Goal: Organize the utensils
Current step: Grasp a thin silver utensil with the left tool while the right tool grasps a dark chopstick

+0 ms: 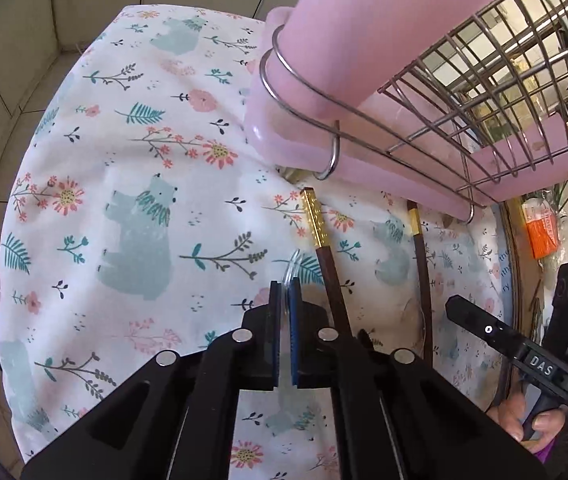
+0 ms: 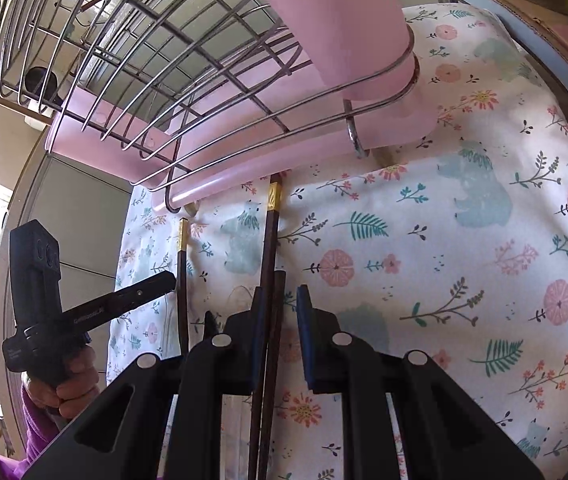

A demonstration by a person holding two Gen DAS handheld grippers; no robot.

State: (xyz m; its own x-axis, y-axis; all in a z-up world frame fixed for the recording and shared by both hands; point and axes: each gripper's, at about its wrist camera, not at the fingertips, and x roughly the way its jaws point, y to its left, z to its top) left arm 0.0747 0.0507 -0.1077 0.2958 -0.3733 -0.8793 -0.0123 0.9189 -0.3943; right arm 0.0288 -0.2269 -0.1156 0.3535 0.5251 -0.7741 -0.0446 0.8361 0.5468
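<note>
On the bear-print cloth [image 1: 136,216] lie dark chopsticks with gold bands, their ends pointing at the rack. One chopstick [image 1: 325,264] runs just right of my left gripper [image 1: 284,292]. That gripper's jaws are shut on a thin clear plastic utensil [image 1: 295,266], whose curved edge sticks out past the pads. In the right wrist view my right gripper [image 2: 282,292] straddles a gold-banded chopstick [image 2: 270,240] and a second dark stick [image 2: 276,320]. Both sticks lie against the left pad. Cloth shows between them and the right pad, so these jaws stand open.
A wire dish rack [image 1: 463,80] on a pink drip tray [image 1: 284,132] stands at the far side, with a tall pink holder [image 1: 363,20] hooked on its corner. An orange packet [image 1: 541,234] lies beyond the table's edge. A hand [image 1: 511,416] holds the right gripper.
</note>
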